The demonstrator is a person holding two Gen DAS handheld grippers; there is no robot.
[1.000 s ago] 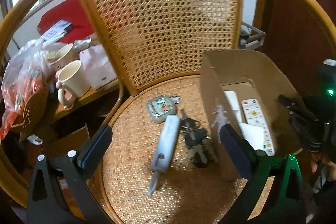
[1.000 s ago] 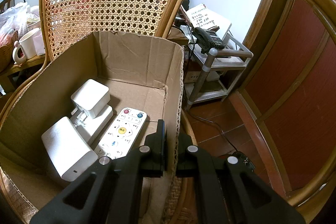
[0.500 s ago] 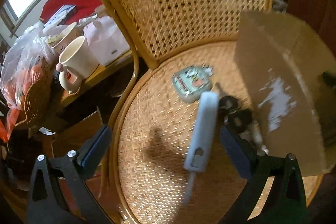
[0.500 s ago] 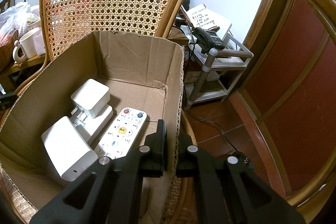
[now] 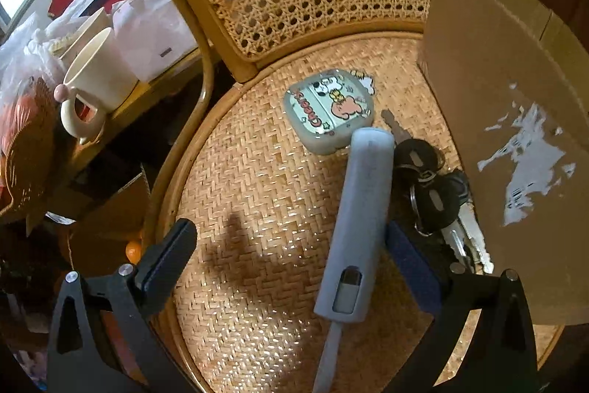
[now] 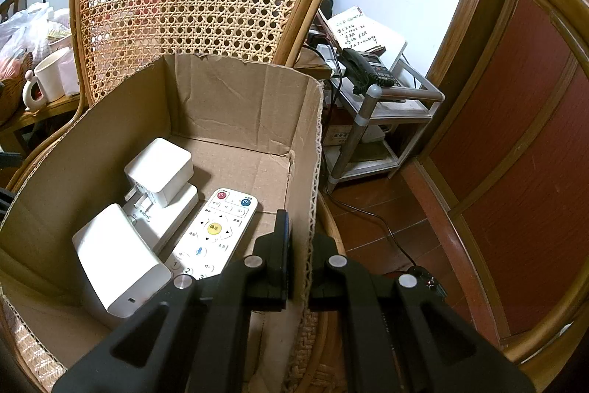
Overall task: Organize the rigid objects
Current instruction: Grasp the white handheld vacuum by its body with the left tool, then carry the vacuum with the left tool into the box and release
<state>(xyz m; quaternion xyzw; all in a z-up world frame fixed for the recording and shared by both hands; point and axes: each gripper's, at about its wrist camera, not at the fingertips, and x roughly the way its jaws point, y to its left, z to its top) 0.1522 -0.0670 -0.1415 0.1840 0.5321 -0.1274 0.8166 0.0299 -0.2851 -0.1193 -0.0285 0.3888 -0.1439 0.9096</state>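
Left gripper point(image 5: 291, 256) lined up on the grey bar-shaped device point(image 5: 362, 212), fingers spread and empty.

The device lay on the chair seat point(image 5: 257, 194) between the open fingers, keys point(image 5: 438, 194) to its right, cartoon case point(image 5: 329, 111) beyond. Next: centre, close, lift. Right gripper point(image 6: 300, 256) clamped the cardboard box point(image 6: 239, 105) wall.

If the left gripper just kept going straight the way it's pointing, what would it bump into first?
Most likely the long grey case lying on the woven chair seat. The open left gripper points down at the seat, and the case already lies close by its right finger. Exact depth is hard to judge.
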